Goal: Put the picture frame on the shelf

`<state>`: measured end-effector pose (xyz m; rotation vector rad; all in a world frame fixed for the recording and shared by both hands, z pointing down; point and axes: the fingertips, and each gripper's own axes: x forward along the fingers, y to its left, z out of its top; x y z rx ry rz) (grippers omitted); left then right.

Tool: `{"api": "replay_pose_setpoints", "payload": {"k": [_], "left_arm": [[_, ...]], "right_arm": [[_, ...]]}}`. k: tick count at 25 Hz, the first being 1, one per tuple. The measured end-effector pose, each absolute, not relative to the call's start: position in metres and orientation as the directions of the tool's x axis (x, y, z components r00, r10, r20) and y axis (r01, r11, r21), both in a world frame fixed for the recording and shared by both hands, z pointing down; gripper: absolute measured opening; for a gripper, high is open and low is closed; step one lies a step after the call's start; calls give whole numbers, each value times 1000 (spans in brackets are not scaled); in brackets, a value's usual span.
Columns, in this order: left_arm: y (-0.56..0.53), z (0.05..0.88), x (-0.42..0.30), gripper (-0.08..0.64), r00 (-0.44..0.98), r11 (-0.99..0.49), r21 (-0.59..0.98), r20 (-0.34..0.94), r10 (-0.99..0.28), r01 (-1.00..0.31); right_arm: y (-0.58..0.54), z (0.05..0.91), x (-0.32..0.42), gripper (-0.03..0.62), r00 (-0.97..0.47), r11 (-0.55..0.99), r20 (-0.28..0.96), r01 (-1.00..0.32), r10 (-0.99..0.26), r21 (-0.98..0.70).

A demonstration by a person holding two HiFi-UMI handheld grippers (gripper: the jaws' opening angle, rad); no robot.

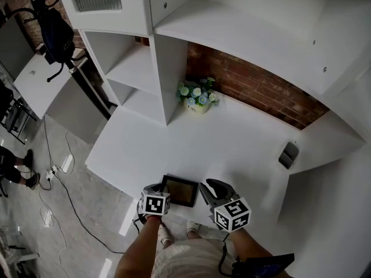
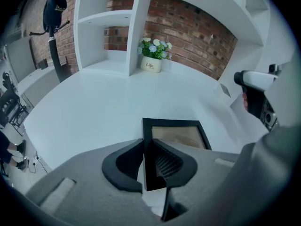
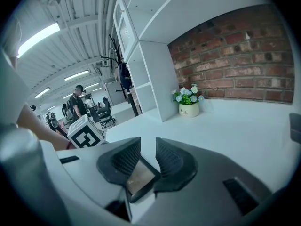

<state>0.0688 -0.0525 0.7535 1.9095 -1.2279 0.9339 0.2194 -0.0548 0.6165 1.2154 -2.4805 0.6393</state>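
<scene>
Shelf (image 1: 132,67): open white bays stand far ahead of the left fingers and off to their left, across the counter (image 1: 249,138). The boards in view are bare.
Left gripper (image 2: 146,142): it points steeply down. Its fingers are nearly together and clamped on the left rail of the picture frame (image 2: 176,134), at the near corner.
Frame location: it lies flat and face up on the counter, close to the front edge, between the two sets of fingers.
Right gripper (image 3: 148,147): its fingers stand apart and grip nothing. The frame's near right corner shows below the gap, untouched.
Handling (judgement): the frame is probably light and stiff. The dark rails give the pads a firm bite. The glossy centre pane looks slick and breakable, so keep the pads on the rails only. A pinch on one rail leaves the frame free to swing, and a second hold on the opposite rail would steady it.
Edges: the counter's front edge runs just behind both sets of fingers. A backward slide would likely drop the frame to the floor.
Open room: the counter ahead of the fingers is bare as far as the flower pot (image 1: 197,101), which sits far ahead, beside the shelf's upright panel. A small dark object (image 1: 288,154) lies well to the right of the right fingers.
</scene>
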Motion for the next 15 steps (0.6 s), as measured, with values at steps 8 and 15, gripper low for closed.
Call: {"api": "replay_pose_setpoints", "payload": {"k": [8,15], "left_arm": [[-72,714,59,72,299,-276,155,727,-618,-949],[-101,649,43,72,256,-200,159,565,-785,-967]], "right_arm": [[-57,611,220,107,-596,551,443,-799,-670,-241],[-66,591,214,107,-612,577,409,-786,-677,-222]]}}
